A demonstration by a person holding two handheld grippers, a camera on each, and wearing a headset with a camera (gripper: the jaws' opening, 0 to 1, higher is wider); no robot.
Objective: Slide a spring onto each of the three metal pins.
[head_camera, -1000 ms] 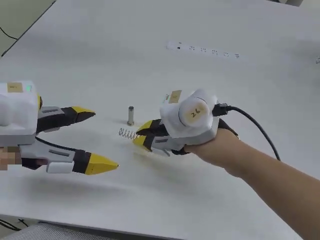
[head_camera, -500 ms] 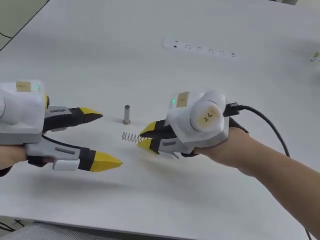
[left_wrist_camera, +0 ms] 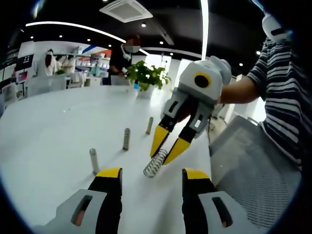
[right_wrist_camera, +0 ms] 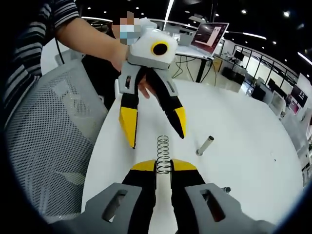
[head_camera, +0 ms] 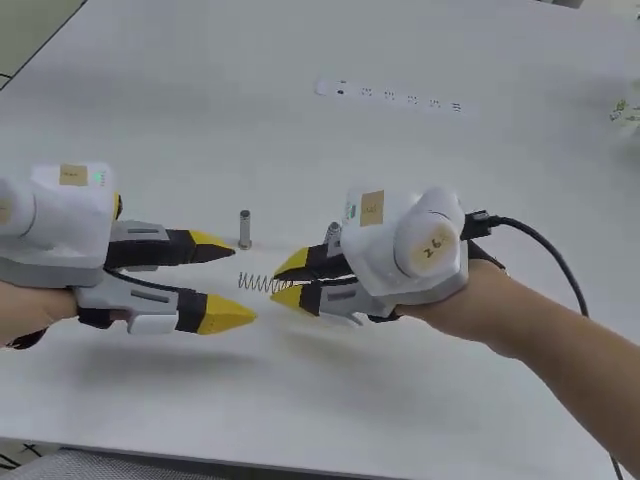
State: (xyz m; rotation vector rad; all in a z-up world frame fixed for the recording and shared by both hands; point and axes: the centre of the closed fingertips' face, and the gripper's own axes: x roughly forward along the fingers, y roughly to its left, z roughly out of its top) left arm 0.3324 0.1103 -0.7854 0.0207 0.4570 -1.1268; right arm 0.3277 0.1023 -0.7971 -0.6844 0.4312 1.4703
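Spring pinched by right gripper; left gripper jaws spread, facing it; pin near.

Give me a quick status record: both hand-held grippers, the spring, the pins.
right hand-held gripper: shut on one end of the spring
left hand-held gripper: open, holding nothing, jaws facing the spring's free end
spring: sticks straight out from the right jaws, free end near the gap between the left jaws
pins: three, upright in a row on the table
held spring: not yet on any pin
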